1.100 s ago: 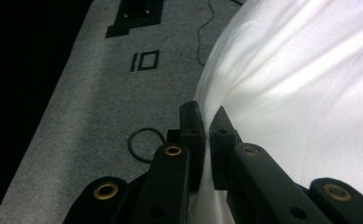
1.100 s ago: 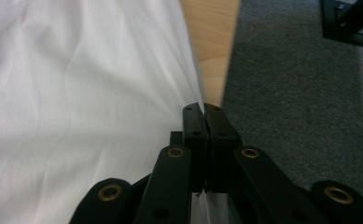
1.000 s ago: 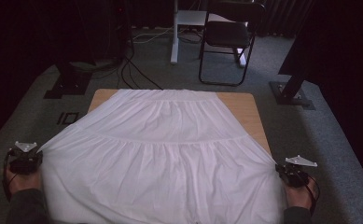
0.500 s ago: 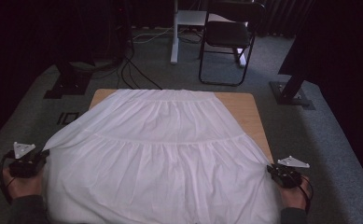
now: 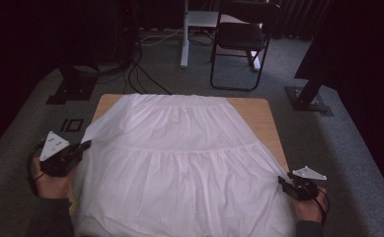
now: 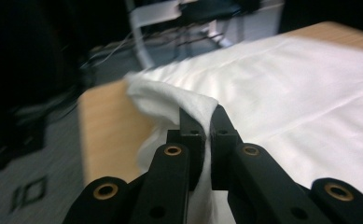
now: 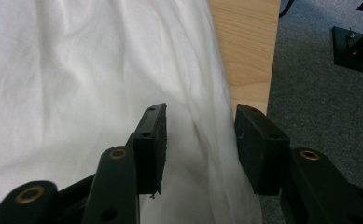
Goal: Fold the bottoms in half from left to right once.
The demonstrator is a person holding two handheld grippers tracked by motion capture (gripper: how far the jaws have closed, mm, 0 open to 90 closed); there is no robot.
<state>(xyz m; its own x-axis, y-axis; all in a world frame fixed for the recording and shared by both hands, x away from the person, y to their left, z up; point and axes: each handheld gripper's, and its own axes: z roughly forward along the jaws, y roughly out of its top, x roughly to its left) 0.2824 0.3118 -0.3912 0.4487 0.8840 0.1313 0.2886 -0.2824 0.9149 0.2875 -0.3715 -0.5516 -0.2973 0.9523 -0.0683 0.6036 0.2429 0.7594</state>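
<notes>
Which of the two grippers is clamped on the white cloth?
The left gripper: its jaws pinch the white cloth. The right gripper stands open.

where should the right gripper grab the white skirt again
At the side edge of the white skirt near the table corner, coming in from the right. The cloth drapes loosely over the edge there, and the right gripper, whose jaws have just been opening, already straddles that fold.

The white skirt (image 5: 179,168) covered nearly all of the table (image 5: 261,116); only a bare wooden strip along the far-right edge lay exposed. Open carpet (image 5: 357,163) flanked both sides. A chair (image 5: 241,42) and stand bases (image 5: 310,101) stood well beyond.
</notes>
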